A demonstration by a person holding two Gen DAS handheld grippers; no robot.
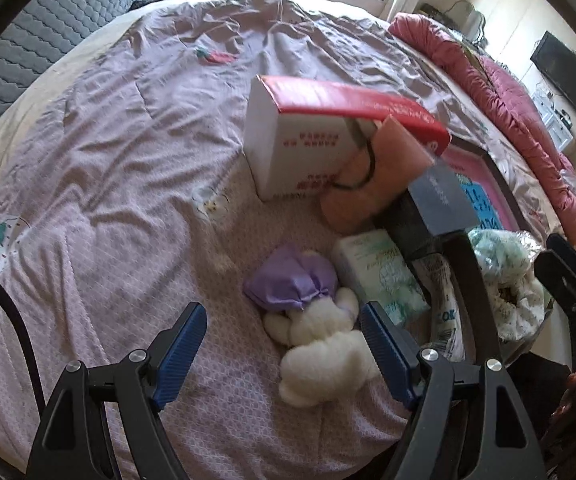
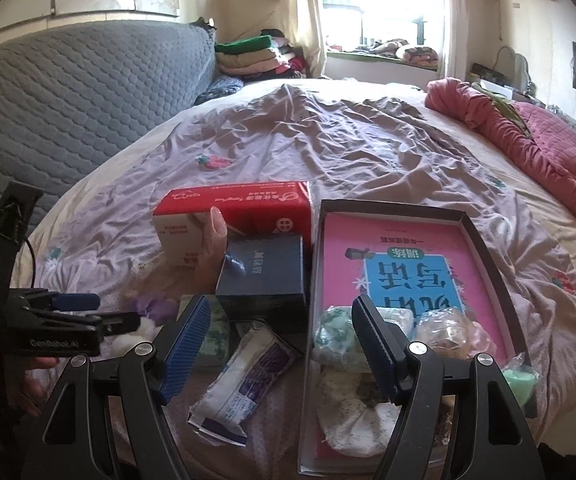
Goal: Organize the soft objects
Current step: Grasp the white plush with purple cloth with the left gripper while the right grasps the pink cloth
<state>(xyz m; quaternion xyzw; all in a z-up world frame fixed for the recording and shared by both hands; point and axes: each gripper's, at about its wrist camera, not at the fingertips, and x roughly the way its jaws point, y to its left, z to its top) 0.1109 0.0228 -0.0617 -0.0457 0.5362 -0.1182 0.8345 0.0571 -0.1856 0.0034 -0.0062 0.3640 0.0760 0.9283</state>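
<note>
The left hand-held gripper is hanging low over the bed with its blue pads spread wide. Between them a white fluffy toy is lying on the bedcover. I cannot tell if the pads are touching it, and they are not squeezing it. A small purple pouch is sitting at the toy's top end, touching it. Just beside them on the right a pale green tissue pack is lying flat.

The right hand-held gripper is also spread wide and is holding nothing. Under it a white wrapped packet is lying on the bed. Next to that is a shallow dark tray with a pink and blue book inside. On the book, some soft things are sitting at the near end: a pale green bundle, a white dotted cloth and a clear crinkly bag.

A little farther back a dark blue box is sitting by the tray. Behind it a red and white box is standing. A thumb is showing in front of it.

Far back, a pink quilt is lying along the right edge of the bed.
</note>
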